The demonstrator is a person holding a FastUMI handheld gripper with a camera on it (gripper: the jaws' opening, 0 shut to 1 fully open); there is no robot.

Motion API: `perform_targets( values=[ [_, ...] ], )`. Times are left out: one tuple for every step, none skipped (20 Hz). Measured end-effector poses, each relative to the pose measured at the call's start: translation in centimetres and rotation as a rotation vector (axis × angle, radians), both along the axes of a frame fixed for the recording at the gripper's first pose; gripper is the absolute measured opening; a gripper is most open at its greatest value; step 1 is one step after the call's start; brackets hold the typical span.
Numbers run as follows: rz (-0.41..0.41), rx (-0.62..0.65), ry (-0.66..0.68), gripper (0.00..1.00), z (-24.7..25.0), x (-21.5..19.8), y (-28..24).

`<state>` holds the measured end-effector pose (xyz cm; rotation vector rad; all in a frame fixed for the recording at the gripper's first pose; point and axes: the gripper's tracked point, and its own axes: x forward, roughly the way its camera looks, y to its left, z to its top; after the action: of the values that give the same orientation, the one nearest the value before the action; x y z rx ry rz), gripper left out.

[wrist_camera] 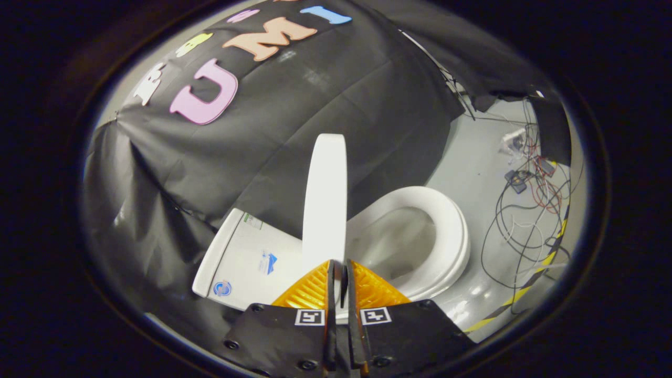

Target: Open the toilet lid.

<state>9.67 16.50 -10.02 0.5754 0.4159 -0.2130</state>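
Note:
The white toilet lid (325, 189) stands raised and upright, seen edge-on, between the tank (247, 257) and the seat ring (451, 231). The seat lies flat around the uncovered bowl (394, 247). My gripper (338, 263) sits at the lid's near lower end. Its fingers are drawn together to a narrow slit, and their tips overlap the base of the lid's edge. A thin white sliver shows in the slit, but the lid's full edge is wider than the gap and rises beyond the tips.
Black cloth hangs behind and beside the toilet. On the grey floor past the seat lie tangled cables (530, 210) and small electronics. A yellow-and-black tape line (530, 278) runs across the floor.

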Motion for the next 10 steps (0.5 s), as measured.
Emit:
perform_targets(
  values=[
    [0.008,-0.008,-0.002,0.11,0.5,0.1,0.4],
    [0.016,-0.019,-0.007,0.11,0.9,0.3,0.8],
    [0.018,-0.027,-0.01,0.11,1.2,0.4,1.1],
    [0.023,-0.041,-0.007,0.11,1.2,0.4,1.4],
    [0.019,-0.052,-0.002,0.11,1.4,0.4,1.4],
    [0.017,-0.06,-0.002,0.11,1.5,0.5,1.6],
    [0.018,-0.058,-0.008,0.11,1.9,0.7,2.1],
    [0.027,-0.069,-0.015,0.11,2.2,1.0,2.6],
    [0.037,-0.085,-0.022,0.11,2.5,1.1,3.1],
    [0.05,-0.104,-0.023,0.11,2.8,1.3,3.6]
  ],
)
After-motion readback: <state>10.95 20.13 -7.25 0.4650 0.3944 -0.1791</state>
